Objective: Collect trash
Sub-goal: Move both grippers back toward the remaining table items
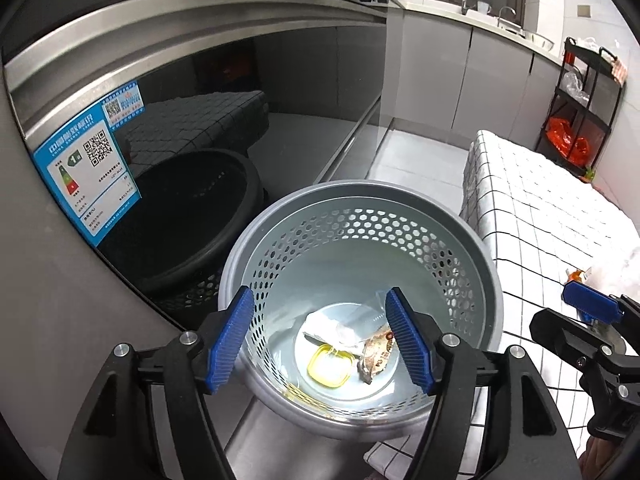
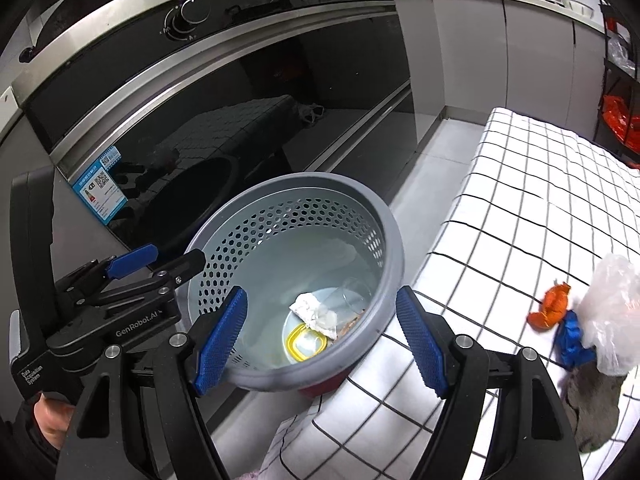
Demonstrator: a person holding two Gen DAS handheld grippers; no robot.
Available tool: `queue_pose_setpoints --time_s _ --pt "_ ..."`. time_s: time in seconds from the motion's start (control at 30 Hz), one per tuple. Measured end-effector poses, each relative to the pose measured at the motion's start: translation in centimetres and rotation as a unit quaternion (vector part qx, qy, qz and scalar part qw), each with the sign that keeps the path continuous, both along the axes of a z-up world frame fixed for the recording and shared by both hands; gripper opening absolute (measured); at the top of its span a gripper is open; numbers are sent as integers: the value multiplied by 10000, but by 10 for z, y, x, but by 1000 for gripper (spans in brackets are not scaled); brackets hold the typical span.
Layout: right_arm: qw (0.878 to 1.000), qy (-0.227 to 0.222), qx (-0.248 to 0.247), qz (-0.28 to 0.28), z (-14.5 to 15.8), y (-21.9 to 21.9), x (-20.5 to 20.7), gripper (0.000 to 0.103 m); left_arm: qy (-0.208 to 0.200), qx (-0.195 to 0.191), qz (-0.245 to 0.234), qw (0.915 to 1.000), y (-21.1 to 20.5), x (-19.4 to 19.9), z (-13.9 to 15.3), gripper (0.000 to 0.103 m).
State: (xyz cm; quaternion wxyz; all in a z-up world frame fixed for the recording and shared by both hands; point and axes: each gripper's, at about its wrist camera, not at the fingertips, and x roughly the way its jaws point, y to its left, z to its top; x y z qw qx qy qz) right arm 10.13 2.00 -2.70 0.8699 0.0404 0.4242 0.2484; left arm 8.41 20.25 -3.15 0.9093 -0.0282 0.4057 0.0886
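Above the bin (image 1: 486,280), both claws agape.

The left tongs (image 1: 320,340) are showing black angular arms carrying blue ribbed pads (image 1: 230,340), with round silver screw heads sitting at the joints. The right tongs (image 2: 320,342) are wearing the same black frame, blue pads (image 2: 420,344) and silver screws. In the right wrist view, the left tongs' black body is bearing white lettering, "GenRobot.AI" and "Data Acquisition System", with a dark sleeve (image 2: 22,436) showing beneath it.
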Motion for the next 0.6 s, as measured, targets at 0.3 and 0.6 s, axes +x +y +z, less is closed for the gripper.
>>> queue_pose_setpoints --time_s 0.3,0.6 --pt "9996 -135 17 -252 11 -18 -20 74 -144 -18 -108 9998 -11 -15 11 71" --pt "9986 -214 -5 -480 16 -38 -41 74 -206 -92 -408 9989 -36 -27 17 71"
